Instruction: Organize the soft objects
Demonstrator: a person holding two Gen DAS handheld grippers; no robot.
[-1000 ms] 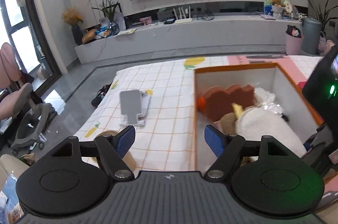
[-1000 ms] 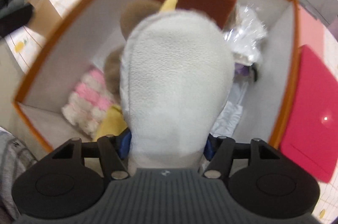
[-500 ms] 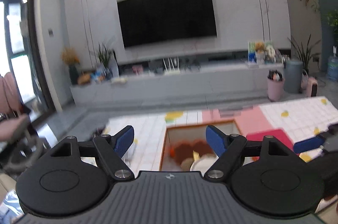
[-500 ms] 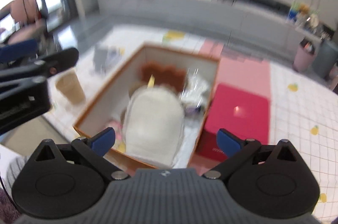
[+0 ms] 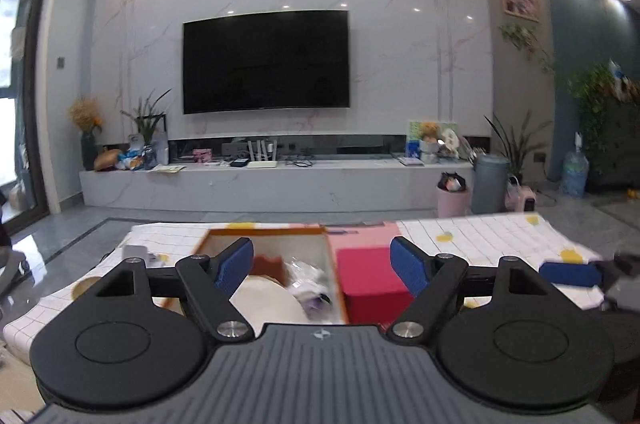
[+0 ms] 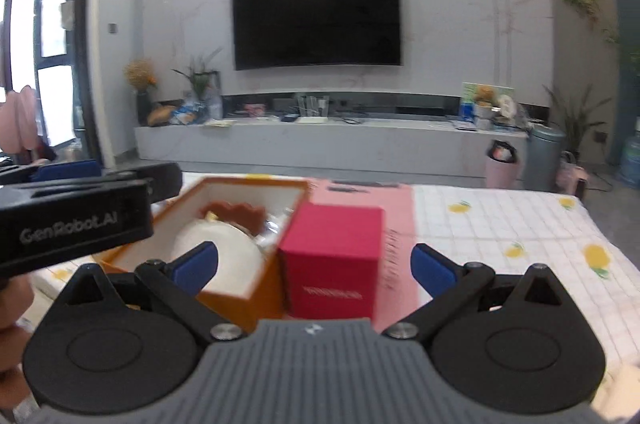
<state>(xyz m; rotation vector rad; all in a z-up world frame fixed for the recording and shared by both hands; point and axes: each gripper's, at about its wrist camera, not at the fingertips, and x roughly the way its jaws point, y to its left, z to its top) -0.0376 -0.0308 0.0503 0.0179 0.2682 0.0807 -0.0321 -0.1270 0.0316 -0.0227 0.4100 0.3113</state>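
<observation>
Left tool (image 5: 322,262) and right tool (image 6: 314,264) both hang level, spread wide (nothing between the pads).

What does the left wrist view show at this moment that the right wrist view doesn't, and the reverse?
Only the left wrist view shows the right gripper at its right edge. Only the right wrist view shows the left gripper with its printed brand name, the red box's labelled front face, and a pink chair. Both show the orange box holding the white plush, the checked tablecloth, the TV, and open jaws.
</observation>
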